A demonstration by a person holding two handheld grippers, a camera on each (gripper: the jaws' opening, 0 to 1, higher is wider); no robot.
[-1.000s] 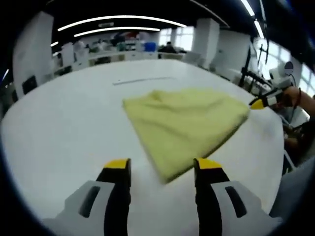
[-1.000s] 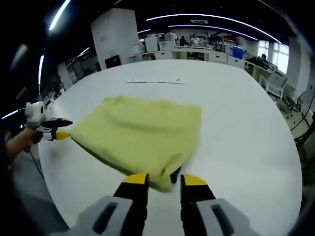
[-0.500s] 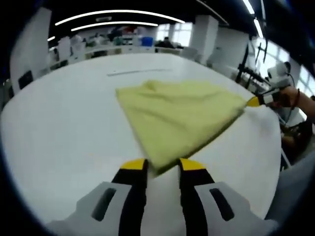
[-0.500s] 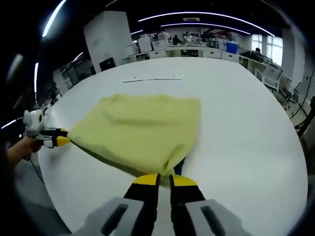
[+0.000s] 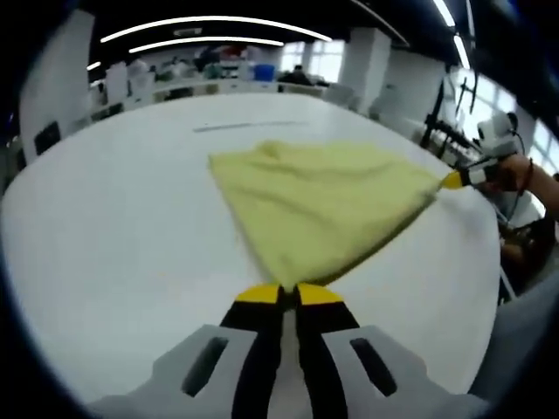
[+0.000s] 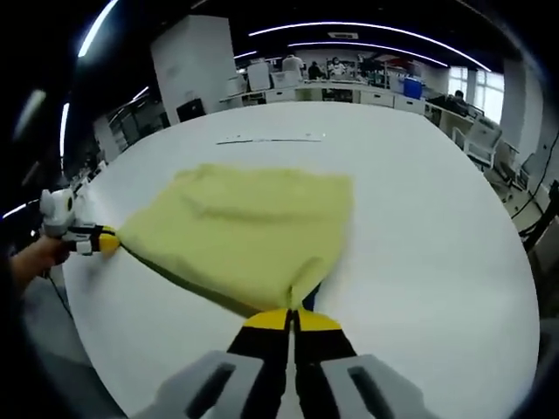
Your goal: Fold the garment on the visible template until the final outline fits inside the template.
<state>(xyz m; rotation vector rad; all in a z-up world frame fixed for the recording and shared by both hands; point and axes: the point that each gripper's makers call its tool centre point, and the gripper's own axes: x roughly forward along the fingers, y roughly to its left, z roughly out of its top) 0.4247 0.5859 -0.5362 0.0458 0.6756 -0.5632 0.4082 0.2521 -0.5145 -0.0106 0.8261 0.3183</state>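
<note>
Yellow garment [image 5: 323, 205] lay spread on the white table [image 5: 113, 227] | left gripper [image 5: 288, 292] was clamped on its near corner | right gripper [image 6: 292, 319] was pinched on the opposite corner | dark strip [image 6: 310, 297] showed beneath the cloth.

The yellow garment [image 5: 323, 205] covers whatever template marking lies beneath it on the white surface [image 5: 113, 227], so no outline can be traced there. A dark sliver [image 6: 311, 297] at the cloth's 6 o'clock corner is perhaps part of it, too small to tell. The corners nipped between both tongs are hidden. Distant desks at 12 o'clock are blurred
</note>
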